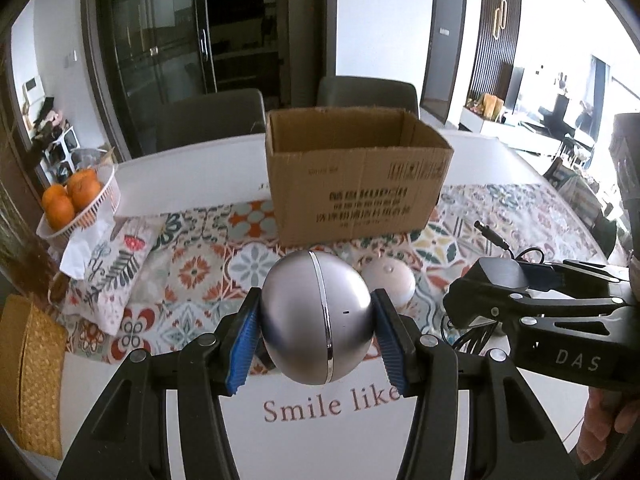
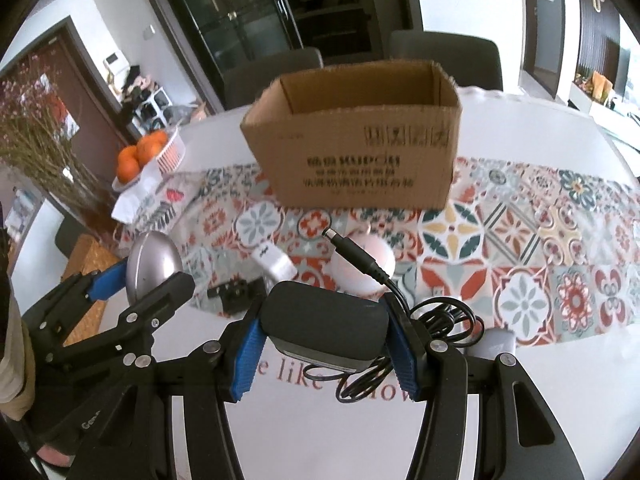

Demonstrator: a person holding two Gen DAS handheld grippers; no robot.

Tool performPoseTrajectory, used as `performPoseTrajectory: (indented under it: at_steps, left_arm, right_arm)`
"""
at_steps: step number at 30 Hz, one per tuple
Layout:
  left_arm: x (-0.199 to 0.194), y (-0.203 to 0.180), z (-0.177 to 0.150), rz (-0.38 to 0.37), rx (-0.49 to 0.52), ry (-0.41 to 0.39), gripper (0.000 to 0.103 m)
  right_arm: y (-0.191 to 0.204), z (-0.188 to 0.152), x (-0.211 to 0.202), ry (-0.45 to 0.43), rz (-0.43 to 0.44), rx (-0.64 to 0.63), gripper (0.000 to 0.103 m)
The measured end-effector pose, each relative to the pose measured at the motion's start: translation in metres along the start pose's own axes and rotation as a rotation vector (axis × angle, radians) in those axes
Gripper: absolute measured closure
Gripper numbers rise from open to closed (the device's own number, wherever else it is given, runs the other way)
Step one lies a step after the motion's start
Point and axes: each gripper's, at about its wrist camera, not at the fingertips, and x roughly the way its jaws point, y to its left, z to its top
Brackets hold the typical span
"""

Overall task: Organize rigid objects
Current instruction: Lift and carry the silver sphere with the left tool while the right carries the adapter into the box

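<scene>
We hold two items at once: the left gripper (image 1: pixel 316 336) is clamped on the silver egg (image 1: pixel 316 320), its blue pads (image 1: pixel 242 348) pressing the egg's flanks at centre frame, and the right gripper (image 2: pixel 324 344) is clamped on the black adapter (image 2: pixel 326 328), seen low in the right wrist view with its cable (image 2: pixel 432 320) trailing loose and its plug (image 2: pixel 332 236) pointing up toward the box (image 1: pixel 356 184). The box stands open at upper centre of both views, on the patterned cloth (image 1: pixel 192 276). We judge the egg the main hazard: it is smooth and curved, contact is narrow, and any tilt or jolt could let it slide out forward and drop onto the table (image 1: pixel 320 432). The second hazard is the cable: its hanging loops could snag the box rim, the pink dome (image 2: pixel 372 268) lying just behind the adapter, or the left gripper, which shows close by at lower left of the right wrist view. With both grippers near one another, we also risk a collision on the approach to the box, so one item should go in at a time. A white charger (image 2: pixel 276 264) and a small black part (image 2: pixel 236 292) remain on the cloth left of centre. The table is white and bears printed lettering. At left sit a basket of oranges (image 1: pixel 72 200), a folded cloth and a woven mat (image 1: pixel 28 376). Two chairs (image 1: pixel 216 120) and a dark glass cabinet (image 1: pixel 180 32) stand behind.
</scene>
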Motion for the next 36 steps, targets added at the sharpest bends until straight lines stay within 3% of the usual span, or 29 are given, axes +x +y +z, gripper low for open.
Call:
performPoseTrajectory:
  at_steps: [21, 36]
  left_arm:
    - [-0.004, -0.004, 0.068, -0.007, 0.014, -0.107, 0.05]
    - [0.01, -0.004, 0.131, 0.009, 0.057, -0.142, 0.05]
  right_arm:
    - [-0.009, 0.058, -0.032, -0.165, -0.015, 0.032, 0.047]
    - [-0.015, 0.122, -0.04, -0.233, -0.045, 0.02, 0.047]
